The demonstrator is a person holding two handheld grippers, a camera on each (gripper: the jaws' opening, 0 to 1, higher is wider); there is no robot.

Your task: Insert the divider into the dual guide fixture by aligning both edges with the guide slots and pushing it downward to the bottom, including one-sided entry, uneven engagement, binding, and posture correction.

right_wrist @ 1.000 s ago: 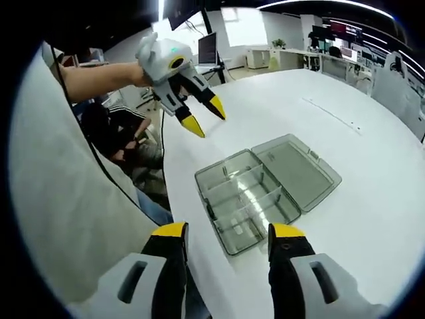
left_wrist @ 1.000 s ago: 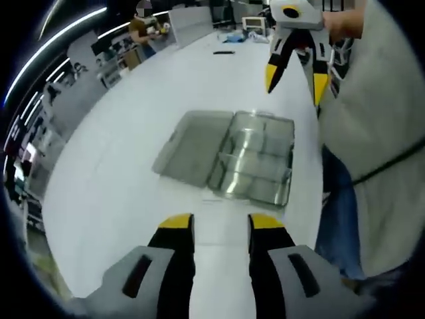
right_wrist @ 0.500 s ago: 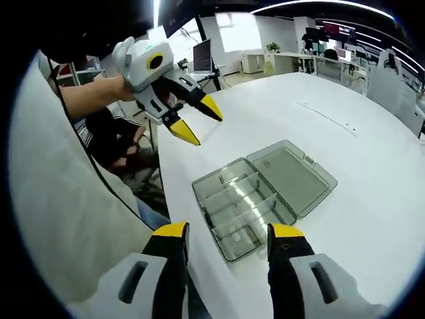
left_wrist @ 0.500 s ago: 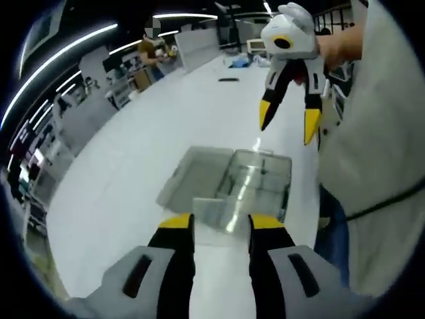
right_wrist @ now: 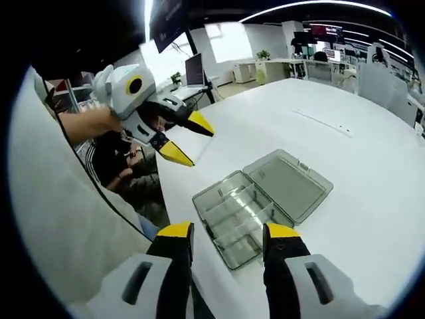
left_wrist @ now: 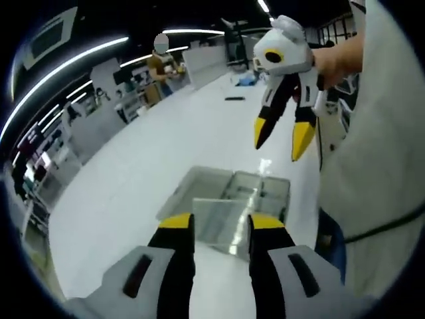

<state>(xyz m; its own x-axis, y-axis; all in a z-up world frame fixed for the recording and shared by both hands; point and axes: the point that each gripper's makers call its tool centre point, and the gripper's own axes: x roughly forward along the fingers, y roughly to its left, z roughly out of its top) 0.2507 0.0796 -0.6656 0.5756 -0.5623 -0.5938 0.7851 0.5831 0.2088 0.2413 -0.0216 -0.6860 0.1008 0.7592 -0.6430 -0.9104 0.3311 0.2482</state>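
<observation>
Both claws hung in the air above the white surface [right_wrist: 352, 133], well clear of the clear compartment box [right_wrist: 199, 198] that lay open on it, near the person's edge. The box's lid [right_wrist: 292, 179] lay folded flat on the far right, and its tray sat on the near left with clear partitions standing across it.

The left claw [right_wrist: 186, 138] was up at the left with its yellow tips spread wide and nothing visible between them. In its own view, the left claw's [left_wrist: 219, 222] jaws stood equally wide. A pale translucent rectangle sat between the tips, and I took it for the near part of the box [left_wrist: 265, 193] rather than a held piece, though the blur left that unsure. The right claw [right_wrist: 227, 232] was also wide open and empty, poised above the tray's near end. In the left gripper view, the right claw [left_wrist: 280, 139] hung tips-down above the far side of the box.

I could not pick out a loose divider, nor tell which standing partition was the task's own.

By my judgement this was the approach step, with no insertion begun. The next move called for lowering a claw to the tray, gripping the divider by its top edge, and squaring both of its ends to the guide slots before any downward push.
</observation>
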